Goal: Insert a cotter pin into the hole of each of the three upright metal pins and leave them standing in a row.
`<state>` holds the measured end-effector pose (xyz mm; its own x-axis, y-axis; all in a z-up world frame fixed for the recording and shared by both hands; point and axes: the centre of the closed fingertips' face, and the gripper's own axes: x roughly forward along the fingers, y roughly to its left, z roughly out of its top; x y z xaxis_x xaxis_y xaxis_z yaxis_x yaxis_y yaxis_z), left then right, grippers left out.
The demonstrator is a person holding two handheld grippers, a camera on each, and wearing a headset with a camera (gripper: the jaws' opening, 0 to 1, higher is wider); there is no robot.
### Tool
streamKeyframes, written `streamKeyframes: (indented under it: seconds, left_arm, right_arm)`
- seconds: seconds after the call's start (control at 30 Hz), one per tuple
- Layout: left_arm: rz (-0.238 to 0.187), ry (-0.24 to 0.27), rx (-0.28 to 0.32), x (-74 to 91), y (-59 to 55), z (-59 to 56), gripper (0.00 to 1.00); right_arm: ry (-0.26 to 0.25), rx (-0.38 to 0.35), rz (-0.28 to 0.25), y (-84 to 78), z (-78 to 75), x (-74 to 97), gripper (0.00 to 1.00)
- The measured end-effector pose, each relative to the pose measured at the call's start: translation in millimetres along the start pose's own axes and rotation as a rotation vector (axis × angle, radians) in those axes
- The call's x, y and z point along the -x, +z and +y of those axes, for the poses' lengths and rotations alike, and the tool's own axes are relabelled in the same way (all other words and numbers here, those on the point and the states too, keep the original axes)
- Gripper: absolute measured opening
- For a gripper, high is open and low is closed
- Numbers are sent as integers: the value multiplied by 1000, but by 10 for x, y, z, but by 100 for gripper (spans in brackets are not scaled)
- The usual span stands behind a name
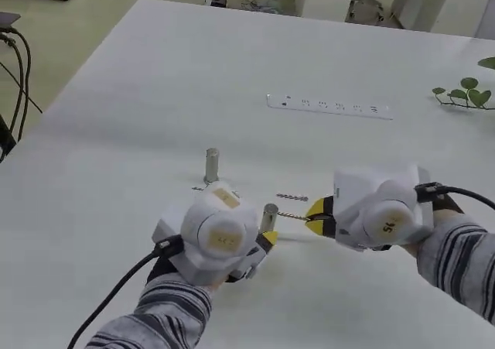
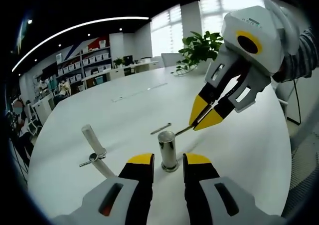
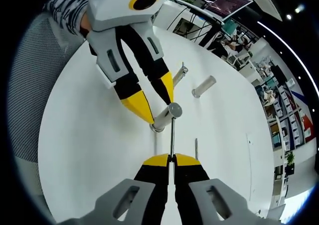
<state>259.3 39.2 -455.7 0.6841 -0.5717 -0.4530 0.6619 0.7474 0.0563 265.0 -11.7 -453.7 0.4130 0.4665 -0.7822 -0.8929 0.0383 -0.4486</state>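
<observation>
Cotter pin (image 3: 172,135) clenched between the fingers (image 3: 158,161) of my right gripper (image 1: 312,217), held level above the white tabletop (image 1: 155,94) with its free end at the top of the nearest metal pin (image 1: 268,217). That pin stands upright between the yellow-tipped fingers (image 2: 141,161) of my left gripper (image 2: 168,161). They are spread to either side of its base, with a thin gap on each side in the left gripper view. Just beside my left gripper, a second metal pin (image 2: 103,166) carries a fitted cotter pin (image 2: 89,159) across its top. A third metal pin (image 1: 212,165) stands bare beyond it. A loose cotter pin (image 1: 291,197) lies flat on the tabletop near the one I hold. A power strip (image 1: 329,106) and a leafy sprig (image 1: 464,92) lie well beyond.
</observation>
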Motion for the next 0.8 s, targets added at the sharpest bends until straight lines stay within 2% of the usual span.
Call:
streamKeyframes:
  seconds: [0.27,0.43,0.8]
  left_arm:
    - [-8,-11,9,-2,19,-19,19]
    - [4,-8,14,-3,-6,-11,18]
    - [19,1,13,-9,-40,8,13]
  right_arm:
    - [4,21,-11,84,14,0,0]
    - [11,13,-30,174,18,17,0]
    - [32,51,-50,334,70,-47,0]
